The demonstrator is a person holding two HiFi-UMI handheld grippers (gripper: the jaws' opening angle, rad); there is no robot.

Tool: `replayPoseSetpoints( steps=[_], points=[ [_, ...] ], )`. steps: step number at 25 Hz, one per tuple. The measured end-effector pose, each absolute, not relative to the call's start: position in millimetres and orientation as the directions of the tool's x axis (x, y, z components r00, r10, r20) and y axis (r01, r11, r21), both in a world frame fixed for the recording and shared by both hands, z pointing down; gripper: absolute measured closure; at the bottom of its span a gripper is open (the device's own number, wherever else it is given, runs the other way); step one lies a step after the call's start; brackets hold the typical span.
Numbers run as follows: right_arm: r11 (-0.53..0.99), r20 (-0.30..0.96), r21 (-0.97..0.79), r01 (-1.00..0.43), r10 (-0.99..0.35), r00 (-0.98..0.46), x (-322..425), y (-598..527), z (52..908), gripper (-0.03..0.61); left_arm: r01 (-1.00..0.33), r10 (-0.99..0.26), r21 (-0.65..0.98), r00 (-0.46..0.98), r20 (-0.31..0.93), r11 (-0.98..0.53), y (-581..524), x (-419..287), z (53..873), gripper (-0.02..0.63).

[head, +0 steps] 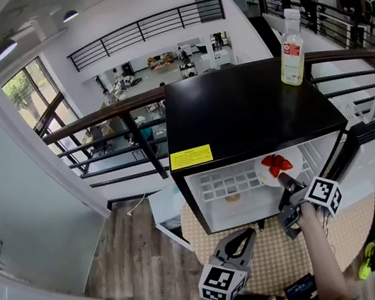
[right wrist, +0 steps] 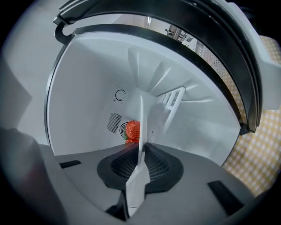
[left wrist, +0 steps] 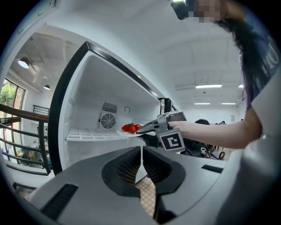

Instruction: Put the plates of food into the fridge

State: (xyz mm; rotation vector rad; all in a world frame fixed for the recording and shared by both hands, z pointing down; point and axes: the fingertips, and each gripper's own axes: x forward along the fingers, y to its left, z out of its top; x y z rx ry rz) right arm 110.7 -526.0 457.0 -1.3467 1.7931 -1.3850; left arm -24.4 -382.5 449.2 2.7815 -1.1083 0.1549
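Two grippers are in view. The right gripper (head: 283,180) is extended forward on an outstretched bare forearm into the open fridge (head: 238,111), and its jaws are clamped on the rim of the plate (head: 266,172), seen edge-on between the ribbed black pads in the right gripper view. The plate is thin, white and round, and it carries red strawberries (head: 277,163) with green tops. It sits level with the front of the white slotted shelf (head: 226,183) in the upper compartment; contact with the shelf cannot be confirmed.

The left gripper (head: 241,241) is held low and back, outside the fridge and above the checked woven mat (head: 265,265). Its jaws are closed together with nothing between them.

The fridge has a glossy black top and frame, a smooth white moulded interior, and a round fan grille (left wrist: 108,121) on the back wall. A clear plastic bottle (head: 290,48) stands upright on the top's right rear corner
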Motion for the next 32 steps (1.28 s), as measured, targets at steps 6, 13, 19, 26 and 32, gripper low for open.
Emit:
replayPoseSetpoints(
  steps=[6,13,19,26,32],
  points=[
    [0.016,0.169,-0.903,-0.430,-0.906,-0.388,112,-539,447,0.528,-0.699,-0.684,0.101,0.714,0.150,-0.707,-387,-29,450,0.598],
    [0.061,0.139,-0.897,-0.437,-0.901,-0.412,109,-543,435,0.434,-0.704,-0.688,0.102,0.709,0.152,-0.703,-390,-31,449,0.598],
    [0.069,0.181,-0.878,-0.474,-0.868,-0.462,102,-530,440,0.413,-0.704,-0.688,0.104,0.709,0.154,-0.702,-391,-29,450,0.598],
    [0.055,0.184,-0.892,-0.449,-0.863,-0.470,104,-521,451,0.413,-0.701,-0.684,0.109,0.713,0.156,-0.705,-391,-25,452,0.598],
    [0.017,0.206,-0.908,-0.419,-0.852,-0.481,104,-513,471,0.413,-0.710,-0.694,0.110,0.703,0.155,-0.695,-391,-30,452,0.598]
  ],
)
